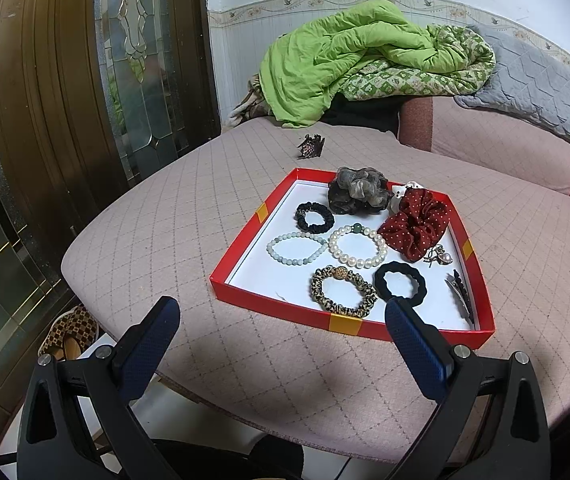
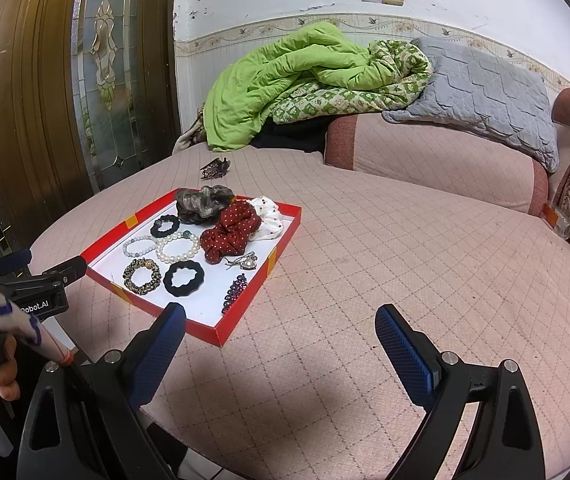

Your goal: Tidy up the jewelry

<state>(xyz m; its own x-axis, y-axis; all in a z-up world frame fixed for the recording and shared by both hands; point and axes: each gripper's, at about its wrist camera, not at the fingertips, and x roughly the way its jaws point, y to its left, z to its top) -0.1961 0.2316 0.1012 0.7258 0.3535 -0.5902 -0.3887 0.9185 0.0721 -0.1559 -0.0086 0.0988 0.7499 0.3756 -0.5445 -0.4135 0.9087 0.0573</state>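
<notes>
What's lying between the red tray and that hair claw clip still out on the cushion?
Nothing. In the left wrist view, only bare pink quilted cushion runs from the red tray's far rim to the claw clip. The right wrist view agrees.

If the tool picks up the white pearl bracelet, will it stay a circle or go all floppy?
The white pearl bracelet would probably sag: it looks like separate round beads on a string. The beads look smooth, so it may slip between the fingers. Lying flat in the red tray, it seems unlikely to roll.
</notes>
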